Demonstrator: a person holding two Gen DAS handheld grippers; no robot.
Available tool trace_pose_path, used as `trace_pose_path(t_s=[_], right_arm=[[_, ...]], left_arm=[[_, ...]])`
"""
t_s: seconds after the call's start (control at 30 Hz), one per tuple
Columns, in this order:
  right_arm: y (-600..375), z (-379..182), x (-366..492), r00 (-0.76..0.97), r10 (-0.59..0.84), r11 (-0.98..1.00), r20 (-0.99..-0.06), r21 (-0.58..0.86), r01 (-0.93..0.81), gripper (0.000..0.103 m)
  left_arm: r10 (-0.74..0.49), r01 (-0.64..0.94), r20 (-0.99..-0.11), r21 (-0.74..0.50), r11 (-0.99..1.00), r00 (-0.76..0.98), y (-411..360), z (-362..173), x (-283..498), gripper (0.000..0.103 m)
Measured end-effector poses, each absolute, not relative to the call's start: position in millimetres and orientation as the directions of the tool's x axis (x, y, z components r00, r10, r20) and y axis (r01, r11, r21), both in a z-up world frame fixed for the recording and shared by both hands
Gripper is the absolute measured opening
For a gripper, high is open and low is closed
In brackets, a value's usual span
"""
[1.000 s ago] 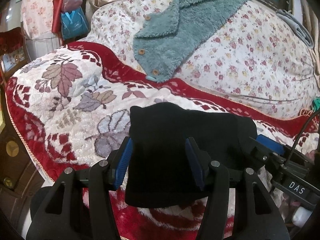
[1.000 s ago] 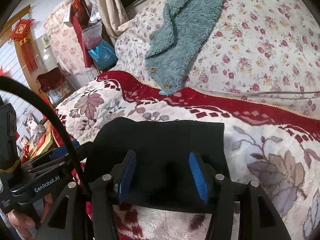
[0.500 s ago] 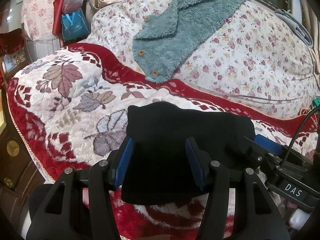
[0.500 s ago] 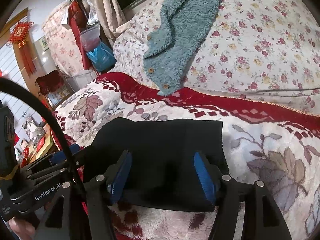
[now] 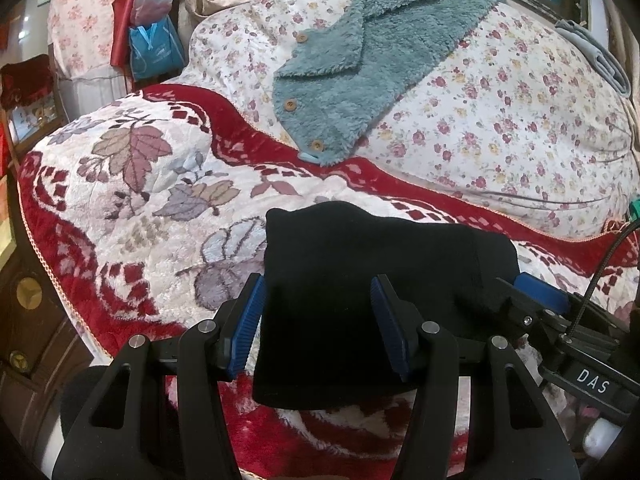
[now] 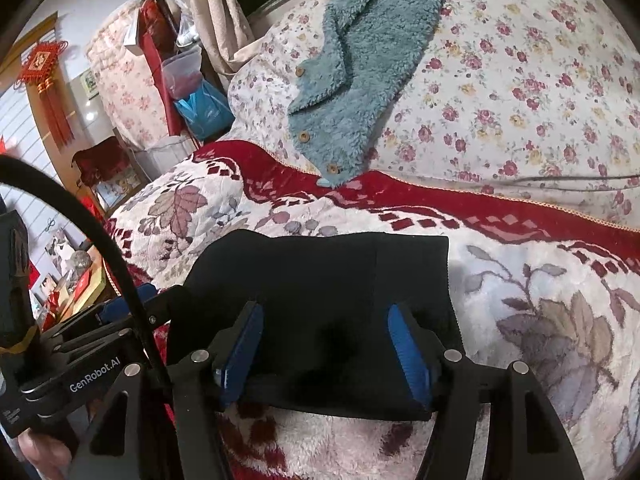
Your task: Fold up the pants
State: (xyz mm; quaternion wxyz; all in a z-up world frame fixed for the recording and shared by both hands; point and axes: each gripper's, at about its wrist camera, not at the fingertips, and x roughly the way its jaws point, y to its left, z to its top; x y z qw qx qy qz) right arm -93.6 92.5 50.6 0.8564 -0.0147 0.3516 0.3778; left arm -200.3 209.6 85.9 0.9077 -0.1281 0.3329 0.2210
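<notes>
Surface was a bed: plush red-and-cream leaf-pattern blanket [image 5: 132,184] in front, floral quilt [image 5: 500,112] bunched behind it. A teal fleece garment [image 5: 360,76] with wooden buttons lay across the quilt, its lower corner reaching the blanket's red border. Room was cluttered: beige curtain [image 6: 216,12] and a dark window at the back, red Chinese knot ornament [image 6: 42,64] on the left wall, a small stand with a red cloth [image 6: 100,160] beside the bed.

Containers: blue bag [image 5: 154,54] hung at the bed's far left corner, clear plastic bag [image 5: 154,0] above it with something reddish inside; contents otherwise unreadable.

Black pants [image 5: 360,280] sat folded into a compact rectangle on the blanket near its front edge. Left gripper [image 5: 318,320] over the bundle's left part, fingers spread, not pinching the cloth. Right gripper [image 6: 326,344] over the right part, fingers also spread; its jaws had just been opening, pants below them, nothing clamped. A hand [image 6: 40,448] held the left tool's grip.
</notes>
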Motion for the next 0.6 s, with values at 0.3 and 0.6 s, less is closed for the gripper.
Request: trace_pose_path(t_s=[0.3,0.6], right_arm=[[95.5,49.2,-93.9,0.457,0.640,0.708,-0.617,0.244,-0.662,0.063],[97.5,49.1,-94.6,0.454,0.640,0.707,-0.620,0.244,-0.664,0.063]], left_arm=[[0.314,-0.486,-0.661,-0.087,0.870,0.681,212.0,85.8,-200.0,0.055],[0.316,-0.488,-0.658,-0.089,0.868,0.683,215.6,85.3,-200.5,0.055]])
